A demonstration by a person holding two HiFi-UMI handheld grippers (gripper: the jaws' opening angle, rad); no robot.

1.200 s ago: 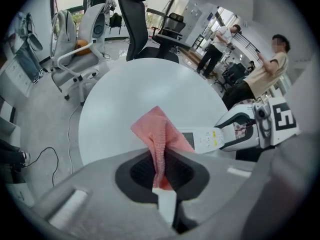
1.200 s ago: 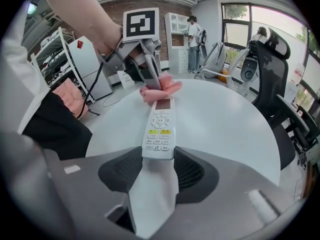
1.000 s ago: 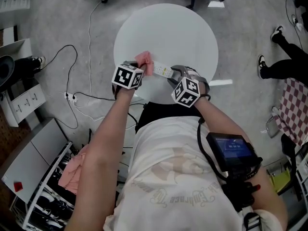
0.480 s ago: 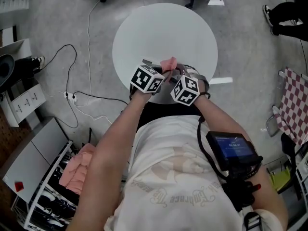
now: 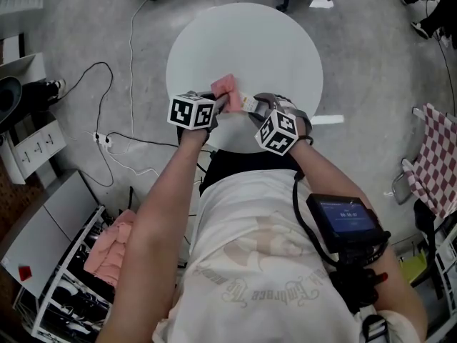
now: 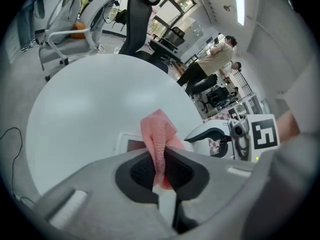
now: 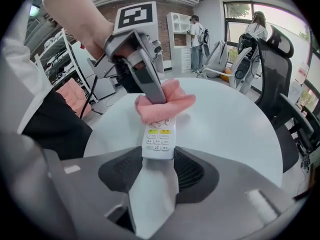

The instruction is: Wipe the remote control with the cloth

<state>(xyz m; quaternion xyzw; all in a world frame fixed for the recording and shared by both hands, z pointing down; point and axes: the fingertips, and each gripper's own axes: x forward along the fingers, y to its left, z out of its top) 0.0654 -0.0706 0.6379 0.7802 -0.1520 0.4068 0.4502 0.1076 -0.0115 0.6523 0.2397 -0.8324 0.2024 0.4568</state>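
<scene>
We judge wiping half done: left tongs [image 6: 161, 170] clench the cloth [image 7: 167, 104] over the remote [image 7: 159, 136]'s far end. Right tongs [image 7: 156, 166] grasp its near end, left to wipe.

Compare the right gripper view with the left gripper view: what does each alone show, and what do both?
Only the right gripper view: the remote control's yellow and white buttons, its near end clamped in the right gripper's jaws. Only the left gripper view: the left gripper's jaws closed on the pink cloth. Both: that cloth and the white table.
</scene>
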